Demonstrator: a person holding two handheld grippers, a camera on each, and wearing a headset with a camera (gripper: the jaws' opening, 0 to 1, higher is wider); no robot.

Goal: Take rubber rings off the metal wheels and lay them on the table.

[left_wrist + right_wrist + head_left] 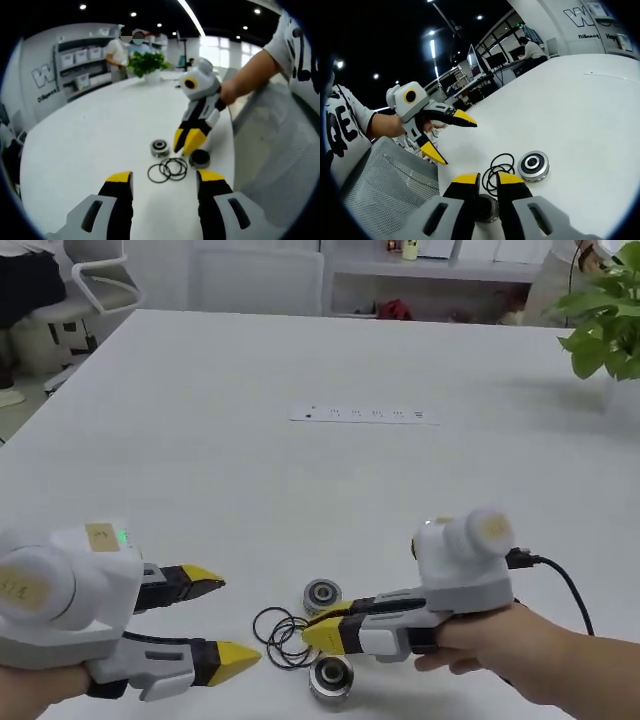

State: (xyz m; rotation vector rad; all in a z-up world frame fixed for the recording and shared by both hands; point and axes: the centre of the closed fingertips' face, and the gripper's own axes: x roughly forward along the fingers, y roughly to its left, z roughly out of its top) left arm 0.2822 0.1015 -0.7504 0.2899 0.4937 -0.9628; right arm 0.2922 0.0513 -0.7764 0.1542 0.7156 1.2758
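Now L gripper [222,618] is hovering wide open, left of rubber rings [280,630] lying on table [300,470]. R gripper [312,632], jaws narrow & empty, is pointing between far wheel [322,593] & near wheel [331,678].

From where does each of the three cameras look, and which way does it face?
Head view: from the headset, down at the white table; left gripper, right gripper, a hand show.
Left gripper view: along its wide-open jaws toward rubber rings, right gripper beyond.
Right gripper view: along its narrow-set jaws toward a metal wheel, left gripper beyond.
All share the rings.
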